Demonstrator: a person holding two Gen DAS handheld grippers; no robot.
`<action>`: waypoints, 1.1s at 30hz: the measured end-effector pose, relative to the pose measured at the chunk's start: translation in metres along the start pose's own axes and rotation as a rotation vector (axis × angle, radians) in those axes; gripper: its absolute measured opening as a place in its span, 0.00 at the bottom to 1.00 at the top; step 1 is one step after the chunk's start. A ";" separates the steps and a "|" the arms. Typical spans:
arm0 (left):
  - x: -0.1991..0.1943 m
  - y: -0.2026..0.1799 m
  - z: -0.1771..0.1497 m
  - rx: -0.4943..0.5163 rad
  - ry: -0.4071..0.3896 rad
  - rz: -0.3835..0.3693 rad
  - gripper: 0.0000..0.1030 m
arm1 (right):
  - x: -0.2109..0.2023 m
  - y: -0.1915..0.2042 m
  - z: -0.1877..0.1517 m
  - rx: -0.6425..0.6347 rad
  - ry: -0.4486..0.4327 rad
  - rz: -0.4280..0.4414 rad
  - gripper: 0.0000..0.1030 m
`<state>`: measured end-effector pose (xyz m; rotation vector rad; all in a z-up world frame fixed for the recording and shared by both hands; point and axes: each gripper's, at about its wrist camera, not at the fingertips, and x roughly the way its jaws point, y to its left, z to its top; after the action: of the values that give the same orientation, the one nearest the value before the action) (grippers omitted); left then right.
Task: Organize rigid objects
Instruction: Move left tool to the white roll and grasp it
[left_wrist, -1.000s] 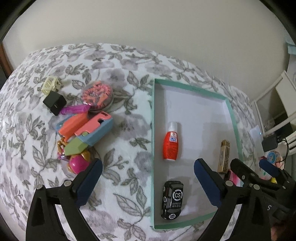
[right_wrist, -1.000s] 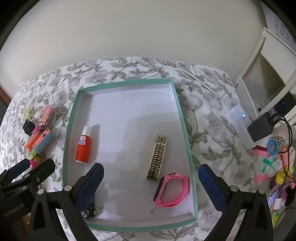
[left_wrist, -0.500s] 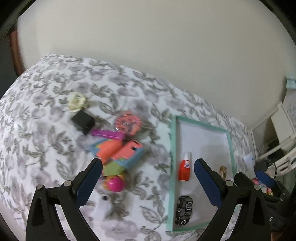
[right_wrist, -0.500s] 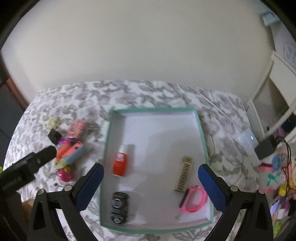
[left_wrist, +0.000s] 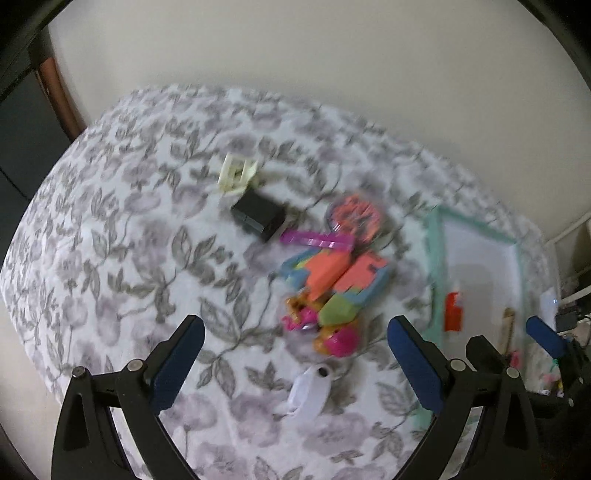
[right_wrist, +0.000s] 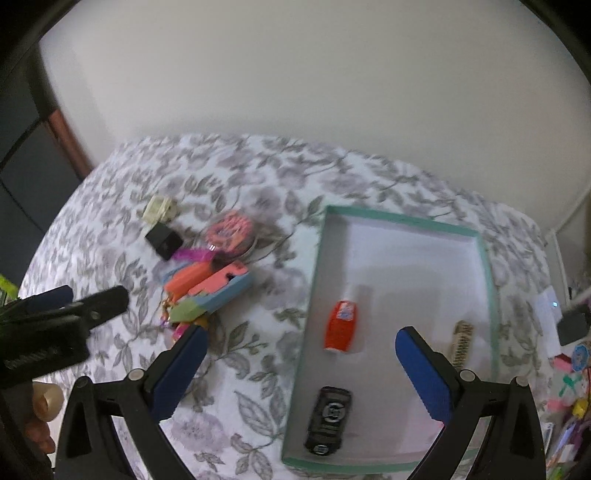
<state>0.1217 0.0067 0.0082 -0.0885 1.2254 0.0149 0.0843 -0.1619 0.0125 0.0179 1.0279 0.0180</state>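
Note:
A green-rimmed white tray (right_wrist: 484, 254) on the floral cloth holds a red bottle (right_wrist: 340, 325), a black toy car (right_wrist: 329, 419) and a gold patterned bar (right_wrist: 461, 343). Left of it lies a pile: a colourful block toy (left_wrist: 340, 280), a round pink case (left_wrist: 354, 218), a purple stick (left_wrist: 316, 239), a black cube (left_wrist: 258, 218), a cream clip (left_wrist: 236, 173) and a pink toy (left_wrist: 340, 341). A white tag (left_wrist: 308, 391) lies in front. My left gripper (left_wrist: 295, 363) is open above the pile's near side. My right gripper (right_wrist: 301, 369) is open above the tray's left edge.
The tray also shows in the left wrist view (left_wrist: 434, 254). A white device with a light (right_wrist: 546, 314), a black plug (right_wrist: 572, 325) and colourful clutter (right_wrist: 569, 398) lie right of the table. A wall stands behind.
Both grippers have pulled back and swung left. The left view now centres on the pile. The white tag has come into view. The pink band in the tray is out of sight.

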 end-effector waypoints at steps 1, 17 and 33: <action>0.006 0.001 -0.001 -0.006 0.021 0.004 0.96 | 0.004 0.004 -0.001 -0.010 0.009 0.004 1.00; 0.055 0.016 -0.028 -0.065 0.206 0.001 0.95 | 0.062 0.018 -0.021 -0.070 0.167 -0.036 1.00; 0.054 -0.007 -0.055 0.013 0.262 -0.083 0.49 | 0.058 0.003 -0.018 -0.005 0.152 -0.073 1.00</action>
<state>0.0891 -0.0060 -0.0608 -0.1327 1.4826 -0.0797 0.0987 -0.1576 -0.0465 -0.0258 1.1795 -0.0450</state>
